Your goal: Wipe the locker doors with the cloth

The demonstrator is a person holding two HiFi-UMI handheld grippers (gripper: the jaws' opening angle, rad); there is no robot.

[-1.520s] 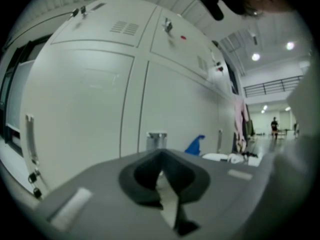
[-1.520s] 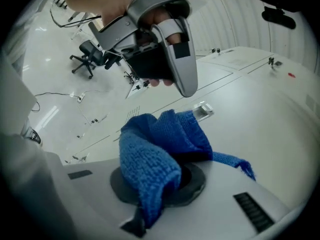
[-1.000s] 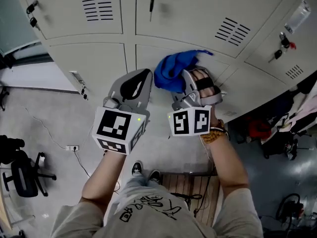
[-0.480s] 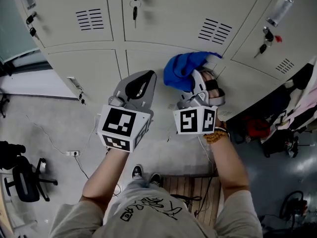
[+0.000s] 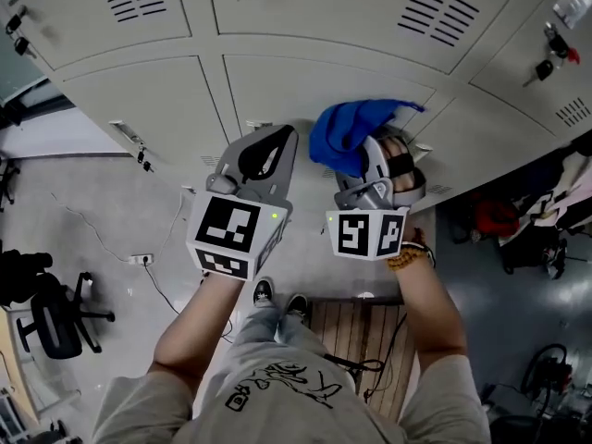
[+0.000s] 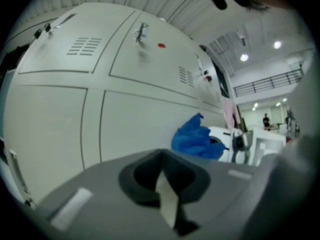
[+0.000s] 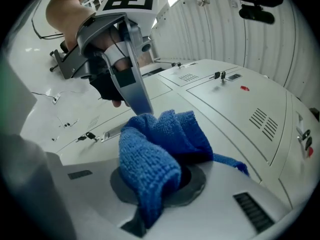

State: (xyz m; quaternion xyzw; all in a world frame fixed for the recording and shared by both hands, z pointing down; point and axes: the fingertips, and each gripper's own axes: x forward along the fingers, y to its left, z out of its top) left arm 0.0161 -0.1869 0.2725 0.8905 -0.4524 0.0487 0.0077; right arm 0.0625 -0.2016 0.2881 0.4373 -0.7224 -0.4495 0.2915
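Note:
A crumpled blue cloth is pressed against a lower beige locker door, near its right seam. My right gripper is shut on the cloth, which bunches over its jaws. My left gripper hovers just left of the cloth, close to the same door, shut with nothing in it. In the left gripper view the cloth and the right gripper sit to the right, in front of the locker door. In the right gripper view the left gripper points down beside the cloth.
Upper locker doors with vent slots have keys hanging in their locks. A latch handle sticks out at the lower left door. An office chair and a floor socket with cable are at the left. Clothes hang at the right.
The right gripper has carried the cloth a little to the right across the lower door. The left gripper moved along beside it, and my head view has shifted downward.

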